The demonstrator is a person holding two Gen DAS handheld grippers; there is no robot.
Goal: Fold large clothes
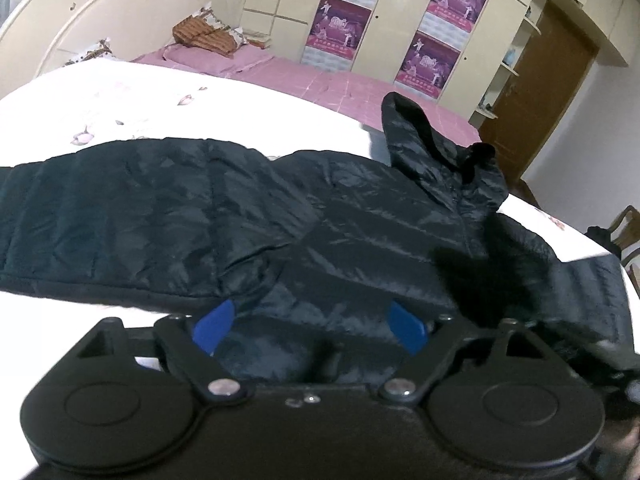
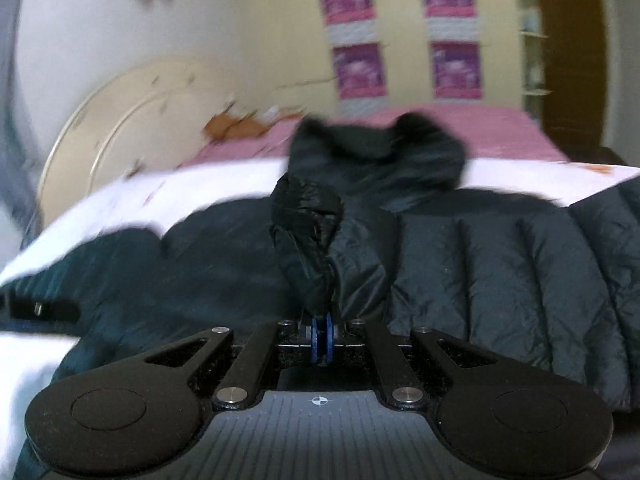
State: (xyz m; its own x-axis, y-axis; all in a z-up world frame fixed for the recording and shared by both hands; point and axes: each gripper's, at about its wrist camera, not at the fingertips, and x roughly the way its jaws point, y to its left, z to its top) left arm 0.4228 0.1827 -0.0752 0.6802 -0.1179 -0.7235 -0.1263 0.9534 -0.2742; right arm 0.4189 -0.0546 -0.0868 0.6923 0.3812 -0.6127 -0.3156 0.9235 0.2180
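A dark quilted puffer jacket [image 1: 160, 208] lies spread across the white bed cover, its hood [image 1: 420, 140] standing up at the far right. My left gripper [image 1: 310, 326] hovers low over the jacket's near edge. Its blue pads [image 1: 212, 326] stand wide apart, with fabric lying between them and no visible squeeze. In the blurred right wrist view the same jacket [image 2: 500, 272] fills the foreground, hood [image 2: 376, 160] at the back. My right gripper [image 2: 322, 338] is shut, its blue pads pinching a bunched fold of the jacket's fabric [image 2: 308, 236] that rises in front of it.
The bed carries a white floral cover [image 1: 100, 104] over a pink sheet [image 1: 320, 80]. A cream headboard [image 1: 80, 20] and a pillow with brown cloth [image 1: 204, 36] lie at the far left. Wardrobe doors with posters [image 1: 344, 20] line the back; a brown door [image 1: 540, 92] and a chair [image 1: 628, 228] stand right.
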